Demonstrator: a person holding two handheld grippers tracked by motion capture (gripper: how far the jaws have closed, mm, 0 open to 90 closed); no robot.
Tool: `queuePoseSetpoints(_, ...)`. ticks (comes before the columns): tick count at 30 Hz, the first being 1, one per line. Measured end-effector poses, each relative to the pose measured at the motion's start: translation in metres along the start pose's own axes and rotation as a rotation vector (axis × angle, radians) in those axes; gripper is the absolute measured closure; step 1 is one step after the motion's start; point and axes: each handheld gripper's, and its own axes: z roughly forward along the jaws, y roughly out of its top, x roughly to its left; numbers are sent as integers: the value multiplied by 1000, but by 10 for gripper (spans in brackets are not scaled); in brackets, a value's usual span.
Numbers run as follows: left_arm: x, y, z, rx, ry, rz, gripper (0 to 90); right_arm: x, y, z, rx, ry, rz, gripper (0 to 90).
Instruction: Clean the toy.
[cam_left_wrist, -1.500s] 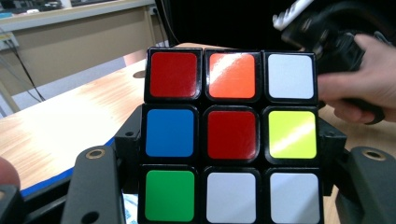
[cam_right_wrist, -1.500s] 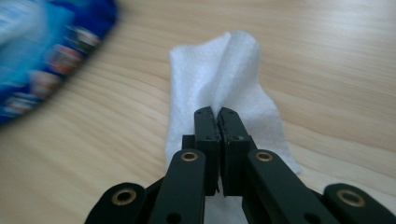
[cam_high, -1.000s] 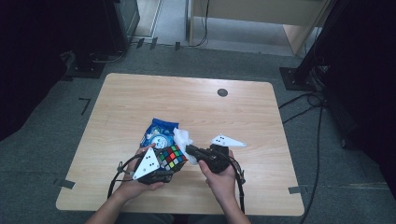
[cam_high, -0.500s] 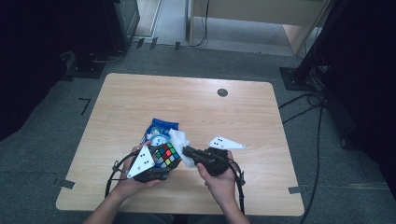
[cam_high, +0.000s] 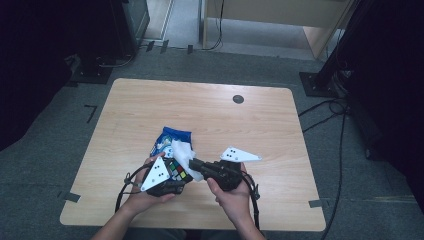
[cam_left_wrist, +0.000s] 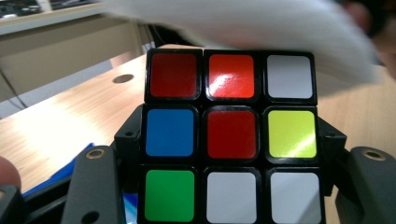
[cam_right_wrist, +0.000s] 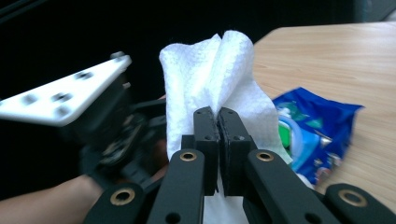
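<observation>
the left gripper (cam_high: 172, 182) clamps a puzzle cube (cam_left_wrist: 231, 137) by two opposite sides, its jaws spread to the cube's width and pressing on it, so that one coloured face stays bare toward that gripper's camera and the top face stays open to the cloth. the cube sits low over the near edge of the wooden surface (cam_high: 210, 120), not resting on it as far as the high view lets one judge. the right gripper (cam_right_wrist: 218, 122), just right of the cube, has its jaws pressed together on a fold of a white wipe (cam_right_wrist: 219, 79); the pinch is near the lower middle of the sheet, leaving a loose upper flap free to drag across the cube. in the left gripper view the wipe passes as a blurred white band just above the cube's top row, apparently brushing or about to brush that edge; contact itself cannot be told. the work in hand is judged to be wiping the cube clean. just beyond the cube lies a blue packet (cam_high: 169, 141), crumpled and flat on the surface; it is probably the wipe's pouch, and whether more sheets remain inside cannot be told.
</observation>
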Motion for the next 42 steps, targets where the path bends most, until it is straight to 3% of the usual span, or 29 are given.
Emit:
queuePoseSetpoints(3,4,2,-5,-17,7,-8,340,-1,0,0,6,-4,-5,878)
queuePoseSetpoints(5,5,4,-8,-26,4,0,340,-17,-4,-2,12,-44,30,877)
queuePoseSetpoints(7,5,5,-10,-40,-6,3,340,-22,-6,-2,21,-62,40,876)
queuePoseSetpoints(8,5,6,-11,-54,-16,2,340,-34,-10,-1,73,-124,46,876)
queuePoseSetpoints(10,4,8,-12,-70,-20,-2,340,-45,-16,1,117,-215,29,876)
queuePoseSetpoints(11,4,9,-12,-69,-14,0,340,-45,-16,1,117,-215,29,876)
queuePoseSetpoints(12,5,8,-12,-58,-6,0,340,-56,-20,0,130,-281,35,876)
queuePoseSetpoints(14,6,6,-11,-52,0,-1,340,-62,-22,-3,135,-362,14,876)
queuePoseSetpoints(17,7,5,-10,-50,2,-7,340,-65,-19,-10,109,-429,-4,854)
queuePoseSetpoints(18,7,5,-10,-50,2,-7,340,-65,-19,-10,109,-429,-4,854)
queuePoseSetpoints(20,7,5,-9,-49,3,-5,340,-64,-16,-15,73,-475,-12,735)
queuePoseSetpoints(21,6,4,-9,-47,6,-6,340,-60,-13,-18,33,-507,-11,576)
queuePoseSetpoints(22,6,4,-9,-47,6,-6,340,-57,-11,-19,9,-512,-7,519)
queuePoseSetpoints(23,6,4,-8,-47,8,-9,340,-57,-11,-19,9,-512,-7,519)
queuePoseSetpoints(24,7,4,-8,-43,14,-7,340,-47,-6,-21,-32,-469,6,450)
queuePoseSetpoints(25,7,4,-8,-43,14,-7,340,-47,-6,-21,-32,-469,6,450)
queuePoseSetpoints(26,7,4,-8,-42,17,-7,340,-42,-3,-22,-50,-434,15,429)
queuePoseSetpoints(27,7,3,-7,-41,25,-5,340,-29,2,-22,-77,-335,49,381)
queuePoseSetpoints(28,6,3,-7,-41,31,-4,340,-23,4,-20,-76,-287,61,347)
queuePoseSetpoints(29,6,3,-7,-41,31,-4,340,-23,4,-20,-76,-287,61,347)
queuePoseSetpoints(30,5,3,-6,-39,37,-1,340,-11,5,-12,-51,-213,93,280)
queuePoseSetpoints(31,4,3,-6,-37,39,8,340,-6,5,-8,-38,-186,109,254)
queuePoseSetpoints(34,0,3,-4,-36,39,24,340,2,0,6,2,-143,168,196)
queuePoseSetpoints(37,-6,4,-3,-39,39,49,340,1,-4,13,29,-137,207,194)
queuePoseSetpoints(38,-7,4,-3,-41,39,57,340,0,-7,15,40,-139,224,206)
queuePoseSetpoints(40,-9,5,-2,-41,39,66,340,-5,-13,19,59,-97,292,287)
queuePoseSetpoints(41,-9,5,-2,-41,39,66,340,-5,-13,19,59,-97,292,287)
queuePoseSetpoints(42,-9,4,-2,-40,34,63,340,-7,-14,19,65,-71,322,321)
